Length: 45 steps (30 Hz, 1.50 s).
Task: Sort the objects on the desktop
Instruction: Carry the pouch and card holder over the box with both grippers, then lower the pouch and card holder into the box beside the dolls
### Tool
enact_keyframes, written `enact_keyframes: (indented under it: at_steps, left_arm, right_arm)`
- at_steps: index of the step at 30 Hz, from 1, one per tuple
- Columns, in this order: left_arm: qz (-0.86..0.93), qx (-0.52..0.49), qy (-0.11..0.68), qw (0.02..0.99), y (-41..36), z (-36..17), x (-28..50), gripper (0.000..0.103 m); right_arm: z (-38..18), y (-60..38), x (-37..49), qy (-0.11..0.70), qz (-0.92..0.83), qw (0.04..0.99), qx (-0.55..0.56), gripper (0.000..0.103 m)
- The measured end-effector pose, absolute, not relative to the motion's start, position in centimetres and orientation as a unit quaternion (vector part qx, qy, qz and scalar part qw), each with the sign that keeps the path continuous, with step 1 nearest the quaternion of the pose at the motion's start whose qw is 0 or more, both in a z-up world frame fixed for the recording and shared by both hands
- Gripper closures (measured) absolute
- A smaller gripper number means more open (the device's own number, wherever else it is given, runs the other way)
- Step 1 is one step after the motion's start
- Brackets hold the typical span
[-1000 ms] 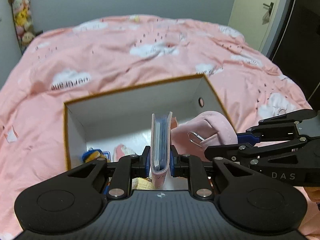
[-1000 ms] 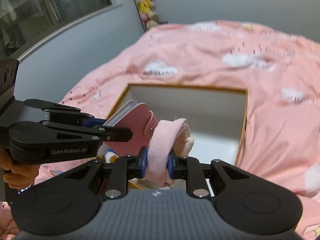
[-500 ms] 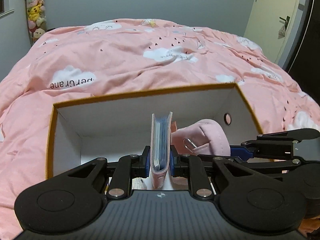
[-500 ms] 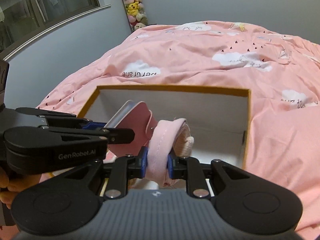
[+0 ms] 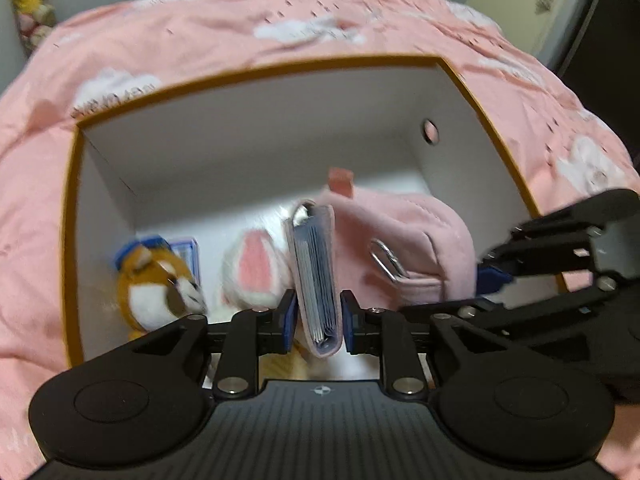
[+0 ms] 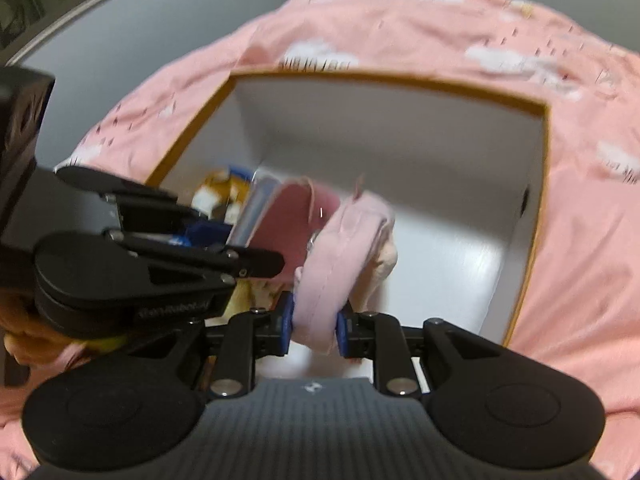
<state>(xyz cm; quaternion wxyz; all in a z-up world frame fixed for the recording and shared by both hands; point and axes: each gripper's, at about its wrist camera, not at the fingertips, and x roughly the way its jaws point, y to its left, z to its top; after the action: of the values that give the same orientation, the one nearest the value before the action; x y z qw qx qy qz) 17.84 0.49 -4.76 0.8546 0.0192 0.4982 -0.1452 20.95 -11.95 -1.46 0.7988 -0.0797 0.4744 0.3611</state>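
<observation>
My left gripper (image 5: 318,322) is shut on a pink card holder (image 5: 316,276) with blue sleeves, held upright inside the white storage box (image 5: 260,148) with an orange rim. My right gripper (image 6: 314,326) is shut on a pink fabric pouch (image 6: 344,248) with a metal clip, also over the box (image 6: 400,152). The pouch shows in the left wrist view (image 5: 404,240), right of the card holder. The card holder shows in the right wrist view (image 6: 280,216), with the left gripper beside it.
An orange and white plush toy (image 5: 156,284) and a white plush with pink ears (image 5: 256,272) lie on the box floor at the left. A blue item (image 5: 186,252) lies behind them. The box stands on a pink cloud-print bedspread (image 5: 280,20).
Both grippers have moved forward and down into the box with their items. The plush toys on the box floor have come into view. The frames are now blurred by motion.
</observation>
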Motion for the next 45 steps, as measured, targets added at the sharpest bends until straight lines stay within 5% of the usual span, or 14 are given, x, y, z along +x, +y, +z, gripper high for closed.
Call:
enact_keyframes:
  at_steps: [6, 9, 14, 16, 24, 35, 36, 37, 45]
  left_arm:
    - [-0.167, 0.013, 0.529, 0.832, 1.1, -5.3, 18.1, 0.075]
    - [-0.171, 0.007, 0.539, 0.825, 1.5, -5.3, 18.3, 0.074]
    - [-0.185, 0.029, 0.528, 0.828, 1.7, -4.5, 18.1, 0.066]
    - [-0.188, 0.040, 0.520, 0.833, 1.8, -4.0, 18.0, 0.056]
    - [-0.181, 0.021, 0.507, 0.842, 2.9, -2.3, 19.2, 0.054]
    - [-0.184, -0.058, 0.532, 0.824, 4.1, -3.6, 21.0, 0.073]
    - [-0.185, -0.053, 0.531, 0.825, 4.0, -3.5, 20.9, 0.073]
    - [-0.185, -0.050, 0.530, 0.826, 3.9, -3.5, 20.8, 0.073]
    - [-0.182, 0.013, 0.486, 0.855, 1.5, -3.2, 18.9, 0.075]
  right_arm:
    - [-1.7, -11.9, 21.3, 0.503, 0.376, 0.774, -0.083, 0.070]
    - [-1.1, -11.8, 21.0, 0.496, 0.385, 0.772, -0.099, 0.054]
    - [-0.1, -12.2, 21.0, 0.485, 0.388, 0.775, -0.115, 0.053]
    - [0.2, -12.2, 21.1, 0.481, 0.389, 0.775, -0.125, 0.053]
    - [1.1, -12.5, 21.7, 0.482, 0.397, 0.768, -0.140, 0.047]
    - [1.6, -14.3, 25.4, 0.523, 0.375, 0.765, -0.017, 0.047]
    - [1.4, -14.6, 25.6, 0.527, 0.371, 0.765, -0.005, 0.052]
    - [1.2, -14.6, 25.8, 0.531, 0.370, 0.762, 0.001, 0.068]
    - [0.4, -12.0, 22.5, 0.518, 0.412, 0.747, -0.064, 0.076]
